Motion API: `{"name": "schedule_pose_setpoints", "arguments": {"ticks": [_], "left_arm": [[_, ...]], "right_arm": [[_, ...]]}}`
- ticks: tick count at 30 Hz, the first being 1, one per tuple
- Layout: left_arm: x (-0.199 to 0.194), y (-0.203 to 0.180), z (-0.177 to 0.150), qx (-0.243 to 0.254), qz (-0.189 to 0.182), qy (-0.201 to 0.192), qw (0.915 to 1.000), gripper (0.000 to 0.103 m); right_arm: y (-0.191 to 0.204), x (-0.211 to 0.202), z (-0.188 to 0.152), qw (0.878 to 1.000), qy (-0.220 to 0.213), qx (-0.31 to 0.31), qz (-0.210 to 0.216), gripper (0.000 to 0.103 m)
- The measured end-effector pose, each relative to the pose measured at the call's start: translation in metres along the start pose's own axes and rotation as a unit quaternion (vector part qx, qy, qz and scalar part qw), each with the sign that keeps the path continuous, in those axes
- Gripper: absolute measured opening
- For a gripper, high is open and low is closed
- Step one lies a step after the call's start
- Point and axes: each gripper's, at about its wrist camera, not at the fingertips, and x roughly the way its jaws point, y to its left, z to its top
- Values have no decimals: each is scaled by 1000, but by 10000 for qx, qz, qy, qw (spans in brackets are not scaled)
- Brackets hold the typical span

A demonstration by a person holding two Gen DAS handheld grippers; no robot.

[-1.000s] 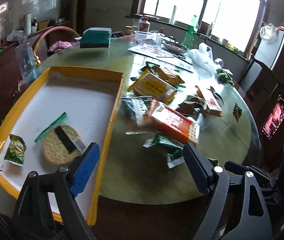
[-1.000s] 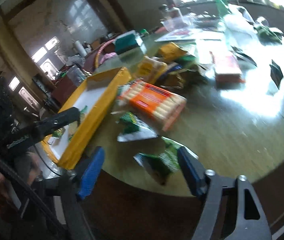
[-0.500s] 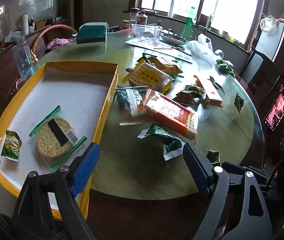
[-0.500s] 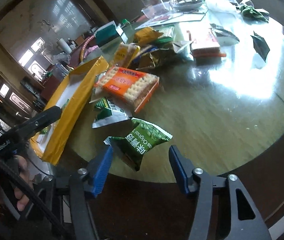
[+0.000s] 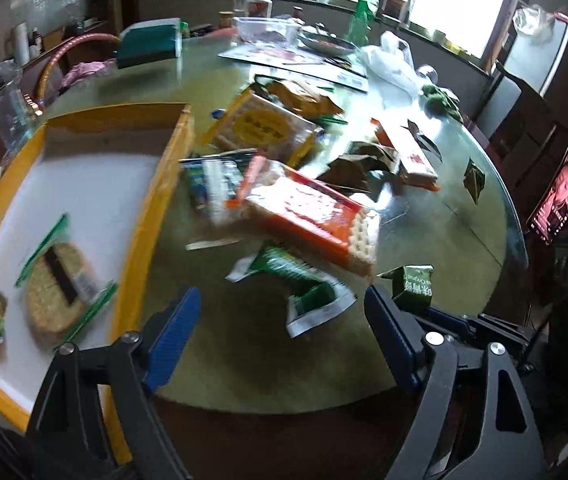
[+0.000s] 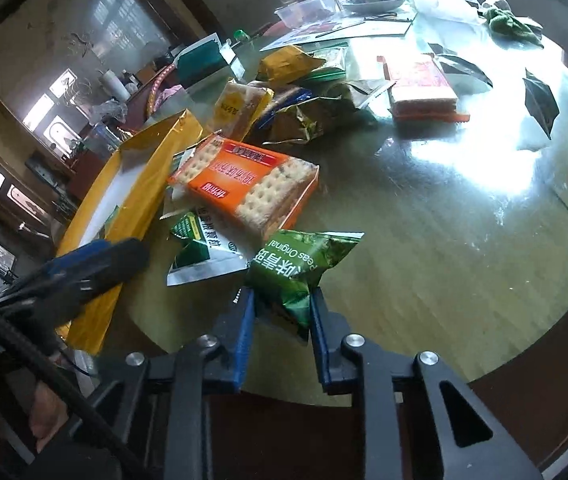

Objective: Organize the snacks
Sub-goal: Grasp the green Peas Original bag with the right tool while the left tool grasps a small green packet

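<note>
Green pea packet (image 6: pixel 298 268) pinched in right tool (image 6: pixel 280 312), left tool (image 5: pixel 280 324) spread above table edge (image 5: pixel 508 216).

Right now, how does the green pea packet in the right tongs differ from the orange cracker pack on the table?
The green pea packet is a soft, crinkled pouch pinched by the right tongs; the orange cracker pack is a larger, flat-sided block lying free on the table. Both are sealed snacks outside the yellow tray.
</note>
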Motion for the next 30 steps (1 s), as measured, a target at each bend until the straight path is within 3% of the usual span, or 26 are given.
{"name": "schedule_pose_setpoints", "arguments": {"ticks": [7, 9, 10, 11, 13, 22, 24, 26, 30], "left_arm": [[42, -6, 4, -90, 111, 500, 9986, 62], [44, 0, 5, -247, 59, 469, 9986, 57], [43, 3, 5, -299, 62, 425, 9986, 46], [43, 6, 6, -344, 42, 427, 9985, 43], [39, 13, 5, -433, -87, 391, 9983, 37], [10, 16, -27, -23, -214, 221, 9995, 29], [7, 16, -31, -16, -279, 187, 9994, 28], [4, 17, -32, -36, -350, 150, 9993, 28], [2, 23, -30, -144, -437, 64, 9989, 27]], "right_arm": [[-10, -10, -6, 9996, -22, -133, 241, 26], [-13, -13, -7, 9994, -9, -67, 345, 33], [-14, -15, -7, 9991, -17, -26, 412, 45], [-16, -17, -6, 9989, -36, 30, 475, 55], [-17, -19, -5, 9985, -69, 126, 521, 60], [-33, -11, 13, 9906, 47, 1085, 827, 59], [-32, -10, 18, 9915, 33, 1096, 695, 57], [-27, -8, 20, 9943, 29, 999, 383, 39], [-16, -6, 19, 9979, 29, 640, -26, 37]]}}
